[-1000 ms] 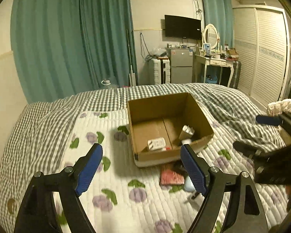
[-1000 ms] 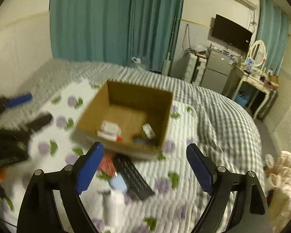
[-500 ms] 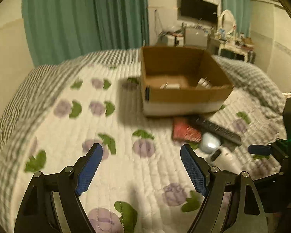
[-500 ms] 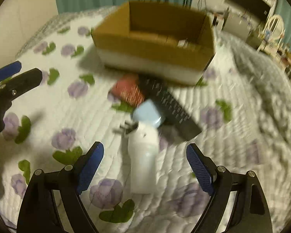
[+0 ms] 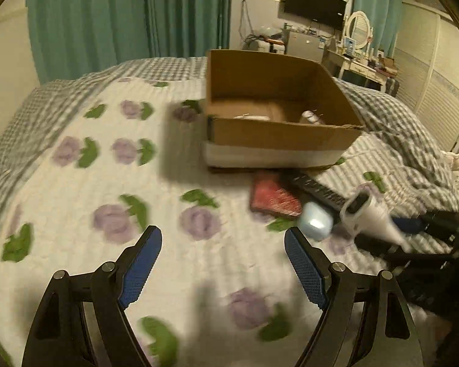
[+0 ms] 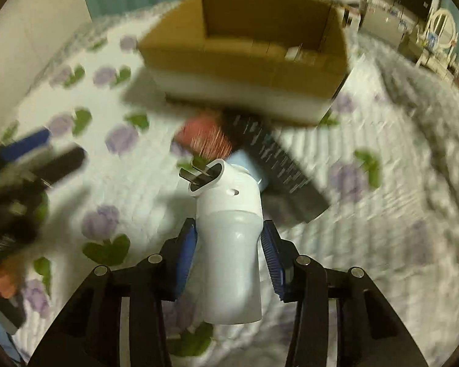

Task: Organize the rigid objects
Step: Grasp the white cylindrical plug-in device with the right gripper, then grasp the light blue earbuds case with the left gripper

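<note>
My right gripper (image 6: 229,241) is shut on a white plug-in device (image 6: 229,244) with metal prongs at its far end, which also shows in the left wrist view (image 5: 373,214). Just beyond it lie a pale blue case (image 5: 316,224), a red flat box (image 5: 274,197) and a black remote (image 5: 318,188). An open cardboard box (image 5: 278,134) stands behind them with a few small items inside. My left gripper (image 5: 223,263) is open and empty above the floral quilt (image 5: 76,214), left of the loose objects.
The bed has a grey checked blanket (image 5: 397,128) at the right and far side. Teal curtains (image 5: 122,15), a TV (image 5: 315,4), a small fridge (image 5: 304,44) and a dressing table (image 5: 361,61) stand beyond the bed.
My right gripper has moved down and closed on the white plug-in device. My left gripper has dropped lower toward the quilt and stays open.
</note>
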A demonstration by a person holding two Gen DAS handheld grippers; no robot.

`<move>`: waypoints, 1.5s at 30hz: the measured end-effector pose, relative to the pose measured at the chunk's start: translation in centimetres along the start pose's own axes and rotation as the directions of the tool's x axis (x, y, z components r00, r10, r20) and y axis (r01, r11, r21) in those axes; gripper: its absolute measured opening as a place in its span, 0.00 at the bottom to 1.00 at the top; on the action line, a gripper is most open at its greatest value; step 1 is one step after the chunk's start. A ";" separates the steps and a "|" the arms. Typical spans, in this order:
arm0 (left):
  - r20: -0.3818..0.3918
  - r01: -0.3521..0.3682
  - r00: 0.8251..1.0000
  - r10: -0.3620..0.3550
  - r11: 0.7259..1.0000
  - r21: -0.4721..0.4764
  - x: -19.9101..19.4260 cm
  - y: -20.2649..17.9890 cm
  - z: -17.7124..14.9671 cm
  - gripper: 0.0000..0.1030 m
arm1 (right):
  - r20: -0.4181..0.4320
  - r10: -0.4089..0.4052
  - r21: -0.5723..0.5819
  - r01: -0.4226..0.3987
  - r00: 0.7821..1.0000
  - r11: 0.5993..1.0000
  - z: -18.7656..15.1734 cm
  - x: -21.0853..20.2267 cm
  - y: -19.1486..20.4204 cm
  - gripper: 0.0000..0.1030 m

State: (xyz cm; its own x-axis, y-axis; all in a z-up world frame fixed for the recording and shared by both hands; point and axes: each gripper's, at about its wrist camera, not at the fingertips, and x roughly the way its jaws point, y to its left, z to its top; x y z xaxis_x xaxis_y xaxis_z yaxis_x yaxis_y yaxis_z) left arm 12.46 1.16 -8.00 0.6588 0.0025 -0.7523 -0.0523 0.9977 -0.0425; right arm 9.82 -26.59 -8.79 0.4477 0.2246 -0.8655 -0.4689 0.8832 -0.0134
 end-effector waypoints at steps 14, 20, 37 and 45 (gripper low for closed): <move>-0.123 0.024 0.992 -0.019 0.999 0.036 7.3 -8.9 -0.8 0.80 | 0.027 -0.077 0.008 0.077 0.997 0.997 4.1 0.4 -9.0 0.42; -0.165 0.046 0.986 -0.031 0.995 0.091 10.2 -11.3 -1.5 0.61 | 0.079 -0.011 0.118 0.001 0.997 0.993 3.5 0.9 -11.8 0.42; -0.156 0.110 0.983 -0.095 0.990 0.091 4.5 -10.6 -1.8 0.55 | 0.155 -0.032 0.121 0.013 0.987 0.993 2.6 -2.4 -11.5 0.42; 0.014 0.072 0.997 -0.073 0.996 0.058 -4.0 -6.3 2.0 0.55 | 0.231 -0.062 0.072 0.047 0.971 0.996 3.1 -8.8 -8.0 0.42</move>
State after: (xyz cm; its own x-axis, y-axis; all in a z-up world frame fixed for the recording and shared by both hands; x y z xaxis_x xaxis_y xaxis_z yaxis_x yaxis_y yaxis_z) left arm 11.67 -4.97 -3.44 0.6710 -0.0693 -0.7382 0.0390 0.9975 -0.0581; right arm 12.00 -34.32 0.46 0.6394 0.2582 -0.7242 -0.3914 0.9200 -0.0176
